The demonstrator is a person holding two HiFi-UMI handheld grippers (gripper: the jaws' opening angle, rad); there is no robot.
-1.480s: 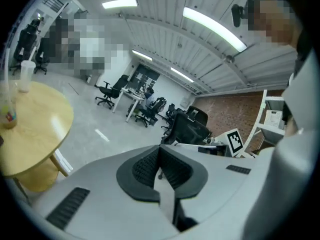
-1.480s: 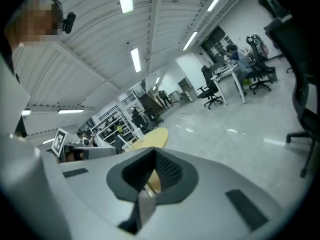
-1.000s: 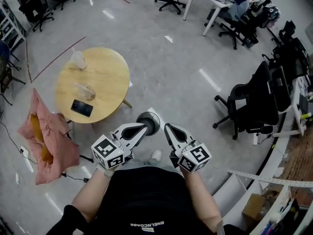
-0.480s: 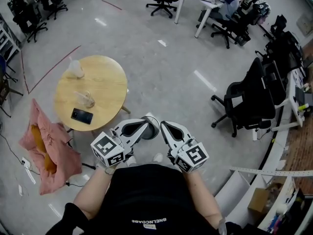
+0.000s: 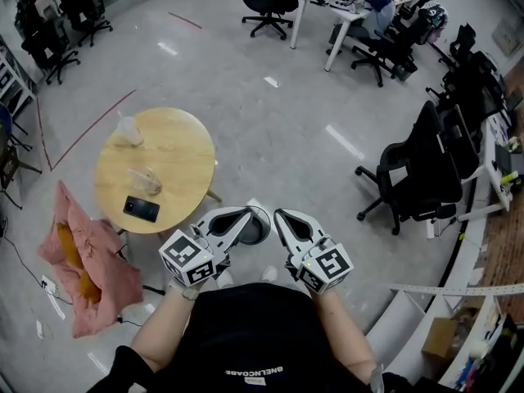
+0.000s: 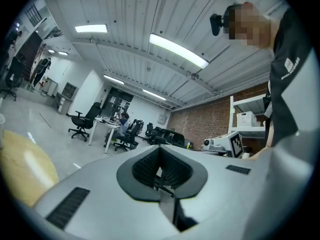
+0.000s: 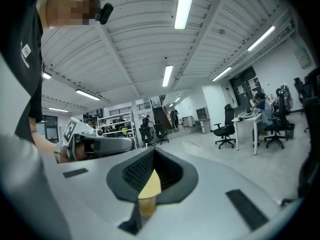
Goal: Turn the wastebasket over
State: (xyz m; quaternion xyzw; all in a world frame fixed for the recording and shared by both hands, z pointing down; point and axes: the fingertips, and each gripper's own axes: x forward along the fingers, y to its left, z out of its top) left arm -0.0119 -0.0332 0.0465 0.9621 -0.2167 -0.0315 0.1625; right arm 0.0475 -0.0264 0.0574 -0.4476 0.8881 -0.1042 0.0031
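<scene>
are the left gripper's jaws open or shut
Shut: the left gripper has its jaws pressed together, with nothing between them.

My left gripper (image 5: 246, 214) and right gripper (image 5: 279, 215) sit side by side before my chest. Just beyond and below their tips, the dark round wastebasket (image 5: 256, 232) stands on the glossy grey floor (image 5: 278, 121), partly hidden, so I can't tell which way up it is. To my left is the round light-wood table (image 5: 176, 150), with a black phone (image 5: 141, 209) at its near edge and a clear plastic cup (image 5: 144, 179) behind that. A pink cloth heap (image 5: 92, 259) lies beside the table, and black office chairs (image 5: 426, 170) stand well apart on my right.
</scene>
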